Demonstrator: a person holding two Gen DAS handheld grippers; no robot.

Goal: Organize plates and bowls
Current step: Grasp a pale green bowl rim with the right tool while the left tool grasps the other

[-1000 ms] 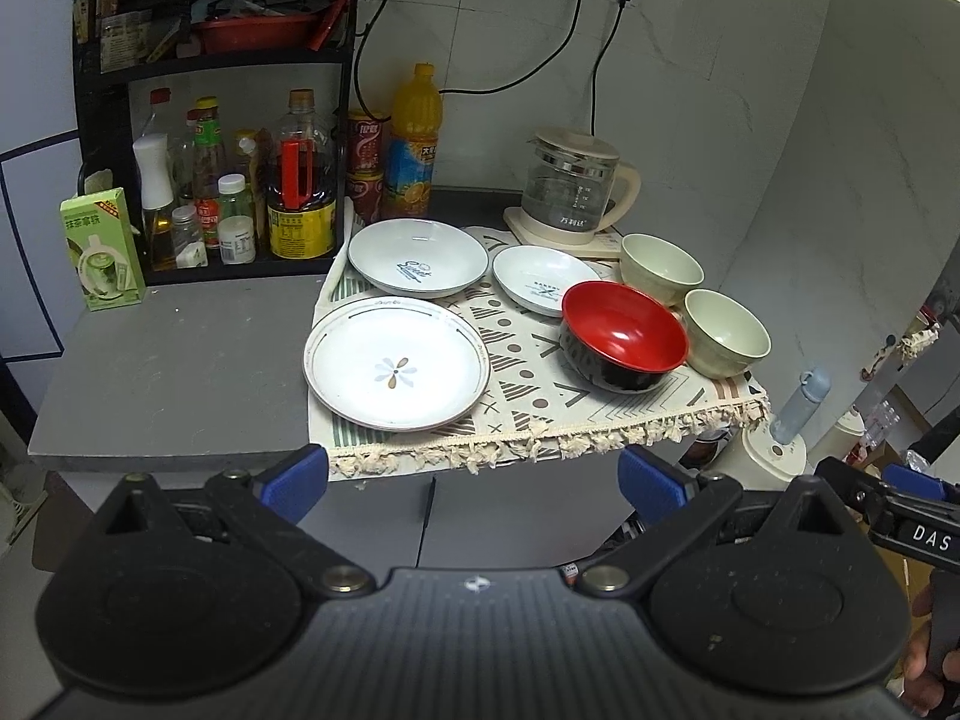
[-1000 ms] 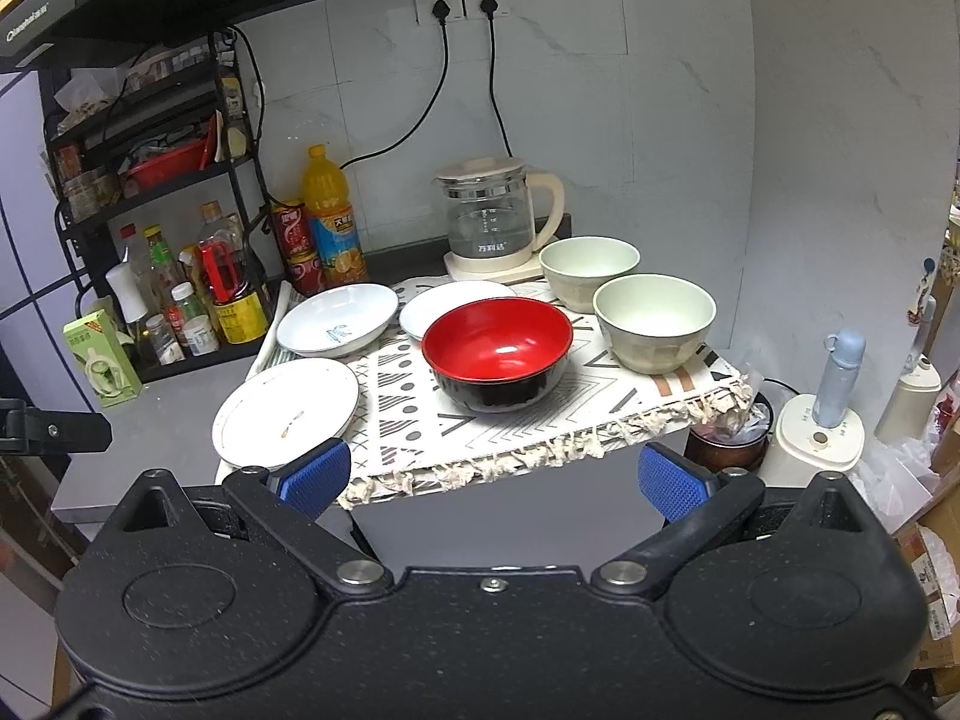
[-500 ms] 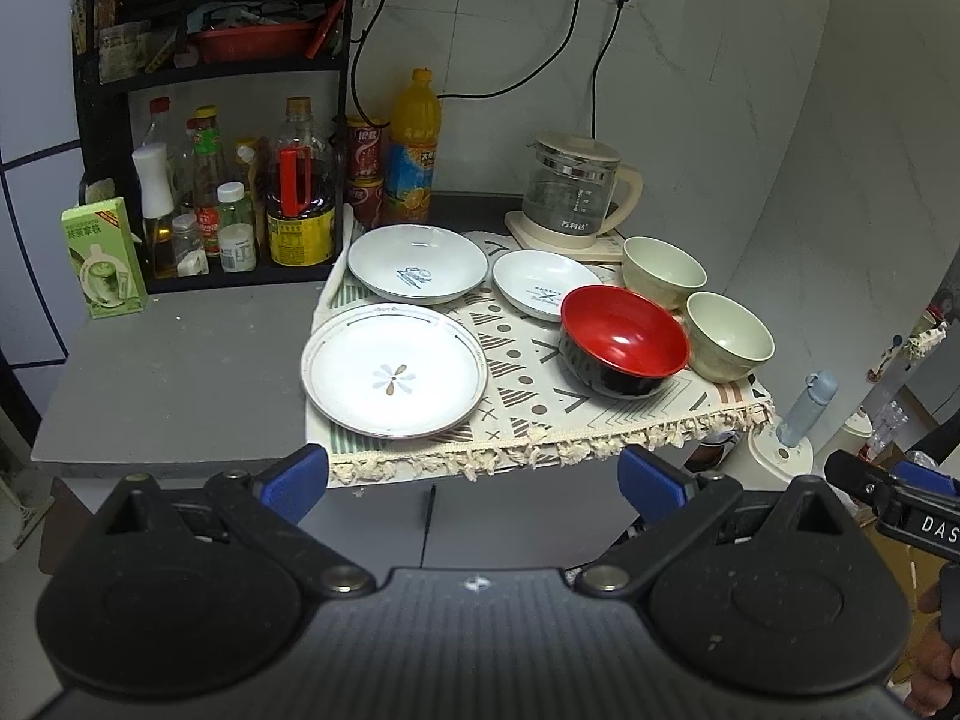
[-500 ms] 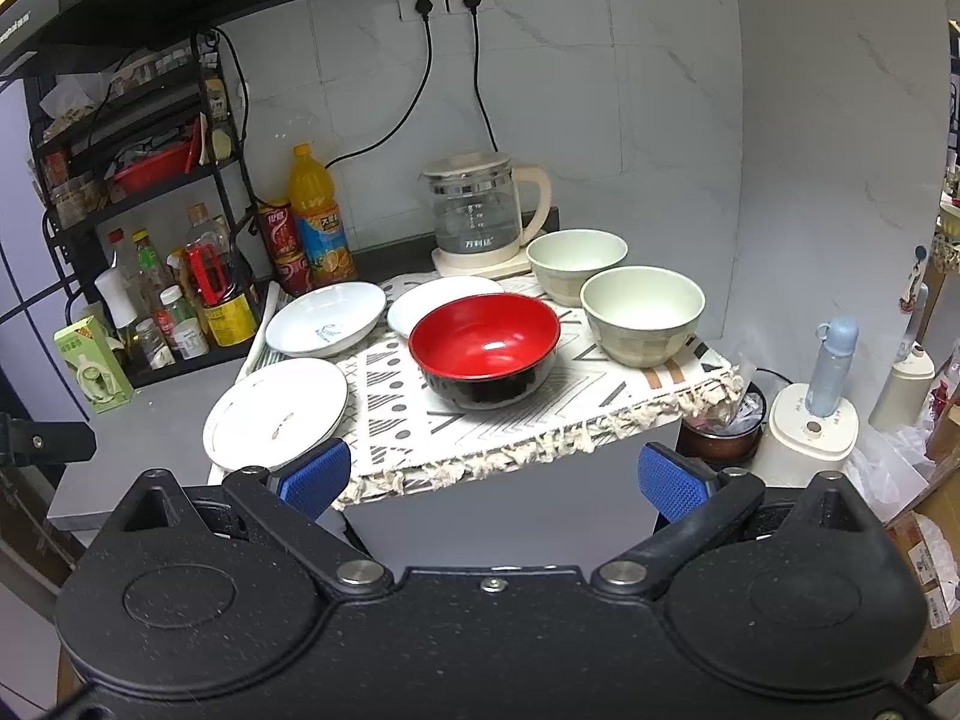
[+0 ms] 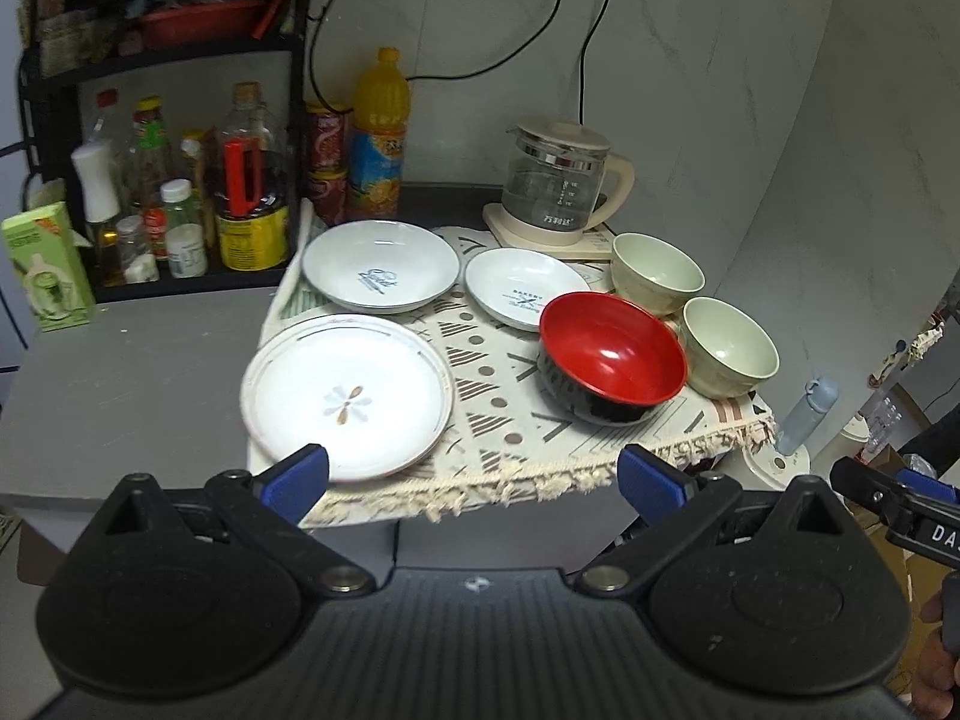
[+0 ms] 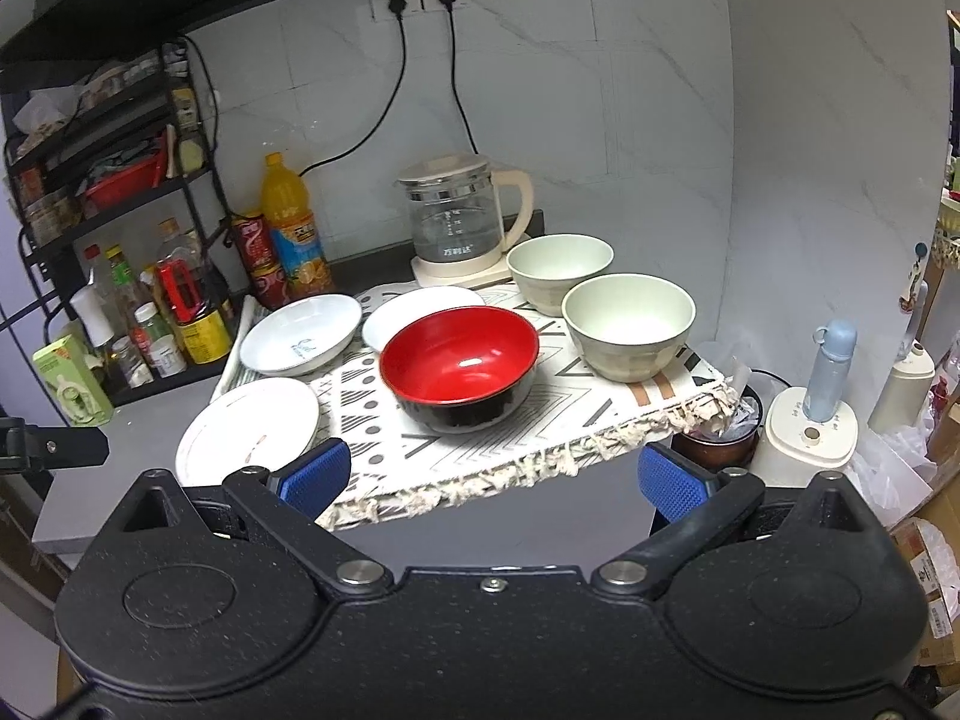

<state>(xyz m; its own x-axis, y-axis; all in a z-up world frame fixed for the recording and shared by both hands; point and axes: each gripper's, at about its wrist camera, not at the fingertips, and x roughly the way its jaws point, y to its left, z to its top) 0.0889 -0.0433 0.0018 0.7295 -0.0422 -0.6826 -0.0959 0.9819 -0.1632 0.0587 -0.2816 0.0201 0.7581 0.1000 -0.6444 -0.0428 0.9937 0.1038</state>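
On a patterned cloth [image 5: 510, 420] lie a large white plate [image 5: 345, 399] at front left, a white dish [image 5: 381, 273] behind it and a smaller white dish [image 5: 522, 288]. A red-and-black bowl [image 5: 609, 354] sits at front right, with two pale green bowls [image 5: 726, 345] [image 5: 657, 270] beside it. My left gripper [image 5: 474, 483] is open and empty, just before the cloth's front edge, its left pad over the large plate's near rim. My right gripper [image 6: 492, 483] is open and empty, facing the red bowl [image 6: 459, 357].
A glass kettle [image 5: 555, 183] stands at the back of the cloth. Bottles and cans [image 5: 240, 192] crowd a black shelf rack at the left. A green carton [image 5: 45, 267] stands on the grey counter [image 5: 132, 372]. A small appliance [image 6: 810, 420] stands below right.
Both grippers have moved closer to the counter. The dishes have not moved. Both stay open.
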